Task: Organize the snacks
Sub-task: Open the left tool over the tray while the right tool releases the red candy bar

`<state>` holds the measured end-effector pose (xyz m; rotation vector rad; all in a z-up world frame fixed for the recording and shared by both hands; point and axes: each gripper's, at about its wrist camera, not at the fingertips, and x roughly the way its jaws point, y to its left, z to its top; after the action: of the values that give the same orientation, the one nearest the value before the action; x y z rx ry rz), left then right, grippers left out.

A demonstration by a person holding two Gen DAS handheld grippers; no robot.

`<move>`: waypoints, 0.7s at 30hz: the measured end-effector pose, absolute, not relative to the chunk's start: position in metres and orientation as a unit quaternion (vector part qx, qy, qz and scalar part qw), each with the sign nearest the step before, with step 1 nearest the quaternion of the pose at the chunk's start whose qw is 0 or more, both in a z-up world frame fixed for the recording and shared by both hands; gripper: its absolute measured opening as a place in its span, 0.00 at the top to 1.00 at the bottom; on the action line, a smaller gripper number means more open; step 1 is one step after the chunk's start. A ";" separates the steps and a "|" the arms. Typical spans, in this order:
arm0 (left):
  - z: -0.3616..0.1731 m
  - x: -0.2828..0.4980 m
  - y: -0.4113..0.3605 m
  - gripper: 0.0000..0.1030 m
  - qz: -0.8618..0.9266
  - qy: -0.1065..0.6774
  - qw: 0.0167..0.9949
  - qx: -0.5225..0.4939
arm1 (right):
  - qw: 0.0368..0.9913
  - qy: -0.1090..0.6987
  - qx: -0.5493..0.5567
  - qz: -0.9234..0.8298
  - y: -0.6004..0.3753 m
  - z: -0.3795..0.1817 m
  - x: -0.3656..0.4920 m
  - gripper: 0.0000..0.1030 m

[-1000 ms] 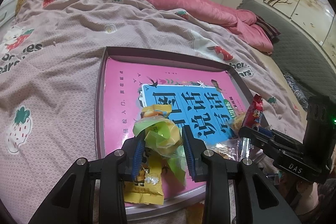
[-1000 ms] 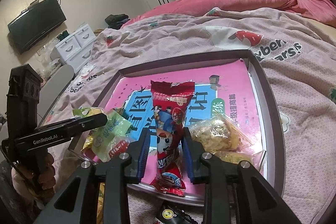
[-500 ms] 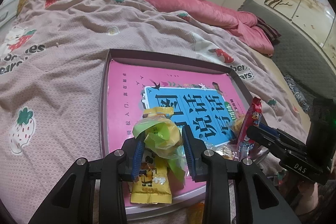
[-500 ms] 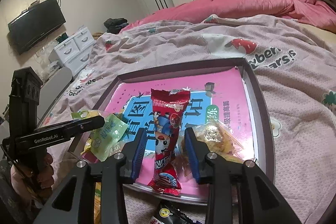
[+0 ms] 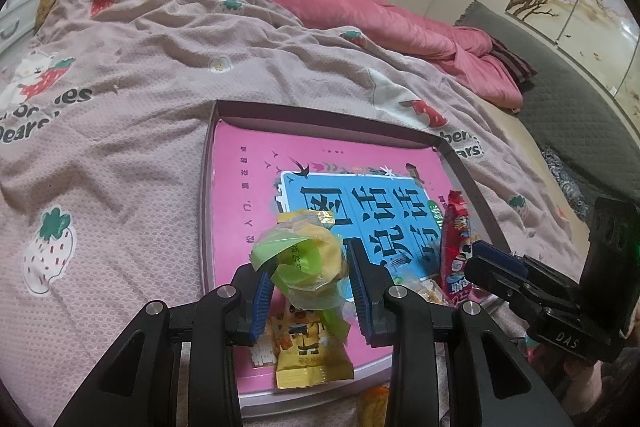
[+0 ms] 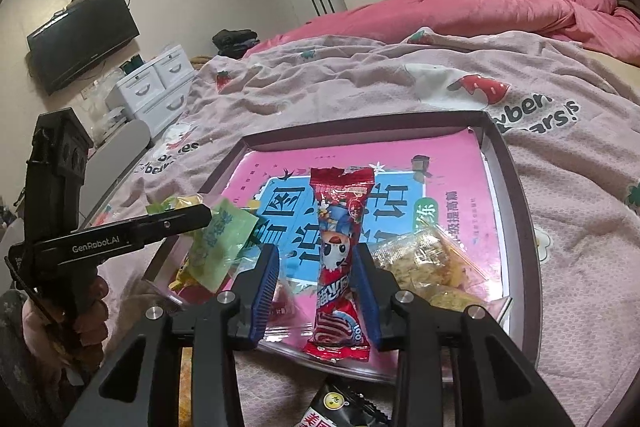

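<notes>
Over the tray (image 5: 208, 187): both grippers held snacks.
Left gripper (image 5: 308, 287): closed on green packet (image 5: 304, 255).
Right gripper (image 6: 316, 291): parted around red packet (image 6: 340, 251).
Left: black packet (image 6: 340, 407) outside.

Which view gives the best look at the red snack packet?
The right wrist view: the red snack packet stands full length between the right gripper fingers, its print facing the camera. In the left wrist view only a narrow slanted strip of it shows at the tray side, partly behind the other gripper.
</notes>
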<state>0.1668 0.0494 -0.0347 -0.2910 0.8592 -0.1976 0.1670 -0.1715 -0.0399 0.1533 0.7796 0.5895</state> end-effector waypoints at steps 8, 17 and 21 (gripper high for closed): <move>-0.030 0.166 0.049 0.64 -0.096 0.410 0.897 -0.137 | 0.879 0.369 0.072 0.292 -0.169 -0.037 0.165 0.63; -0.024 0.163 0.049 0.53 -0.098 0.405 0.899 -0.137 | 0.878 0.369 0.075 0.295 -0.170 -0.036 0.164 0.61; -0.022 0.162 0.050 0.52 -0.097 0.403 0.901 -0.132 | 0.877 0.371 0.075 0.295 -0.169 -0.036 0.165 0.60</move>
<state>0.1624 0.0500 -0.0216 -0.2737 0.8329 -0.2001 0.1647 -0.1692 -0.0364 0.1571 0.7743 0.6161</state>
